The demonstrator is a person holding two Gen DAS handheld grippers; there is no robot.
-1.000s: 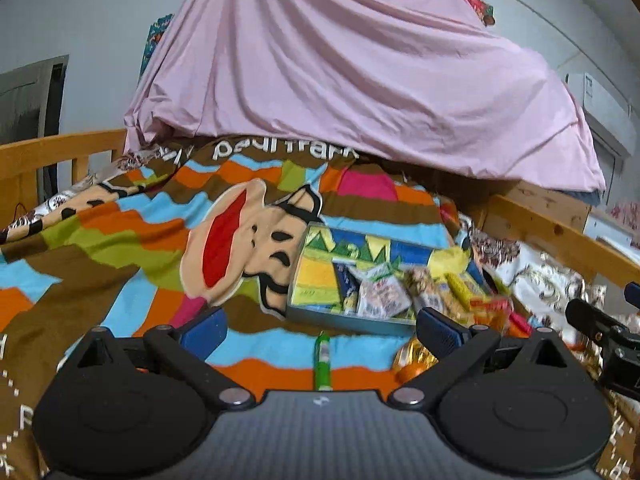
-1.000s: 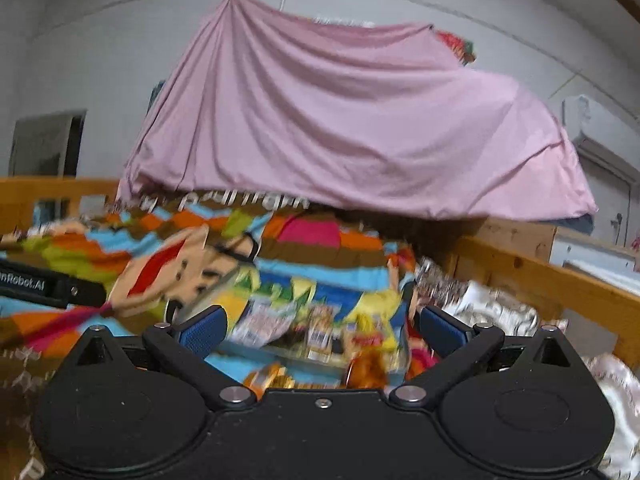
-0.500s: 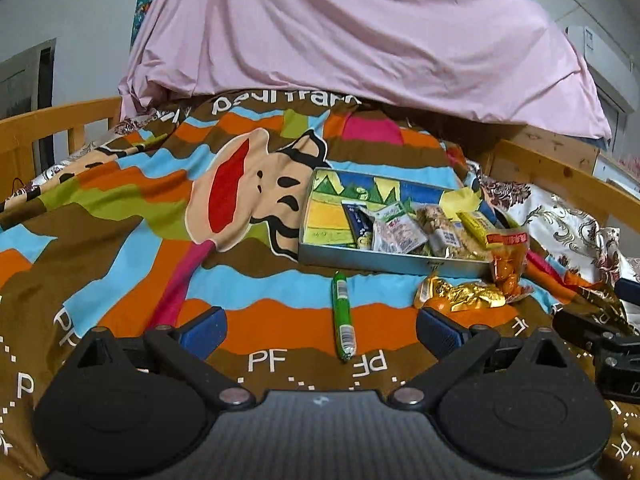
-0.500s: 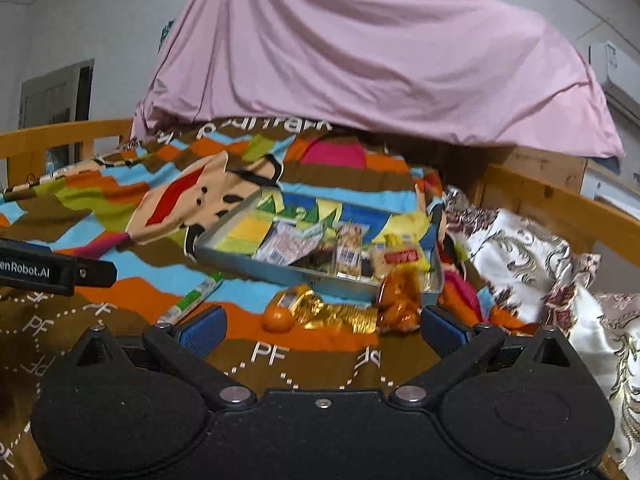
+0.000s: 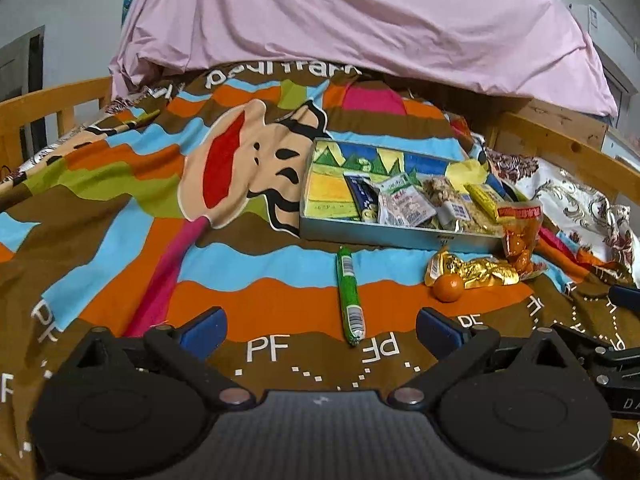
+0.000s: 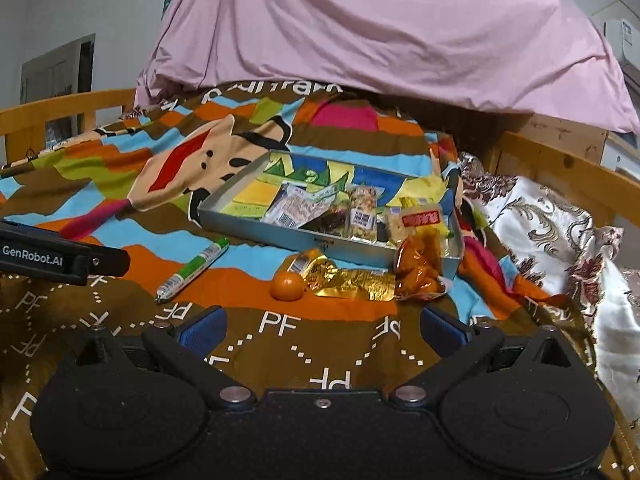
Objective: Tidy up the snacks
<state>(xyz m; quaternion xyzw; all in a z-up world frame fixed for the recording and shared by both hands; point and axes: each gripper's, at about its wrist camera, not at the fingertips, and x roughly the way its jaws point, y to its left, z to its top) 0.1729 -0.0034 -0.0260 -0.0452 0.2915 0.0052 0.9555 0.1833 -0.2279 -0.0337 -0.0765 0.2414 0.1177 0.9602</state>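
A shallow metal tray (image 5: 396, 236) lies on a striped cartoon blanket (image 5: 120, 208) spread over a bed, and holds several snack packets (image 5: 404, 204) crowded toward its right half; its left half shows only its colourful printed lining. Just in front of the tray, on the blanket, lie four loose snacks: a green sausage stick (image 5: 349, 294) pointing away from the tray, a small orange (image 5: 449, 287) touching a crinkled gold packet (image 5: 476, 270), and an orange bag (image 5: 520, 236) leaning against the tray's near right corner. Nothing lies between these and either gripper. The left gripper (image 5: 320, 328) hovers low over the blanket facing the sausage stick, its blue-padded fingers spread wide and holding nothing. The right gripper (image 6: 322, 326) faces the orange and gold packet, fingers equally wide apart and empty. A pink sheet (image 6: 380, 28) hangs behind the bed, wooden rails (image 6: 560, 160) run along both sides, and a floral quilt (image 6: 560, 232) is bunched at right.
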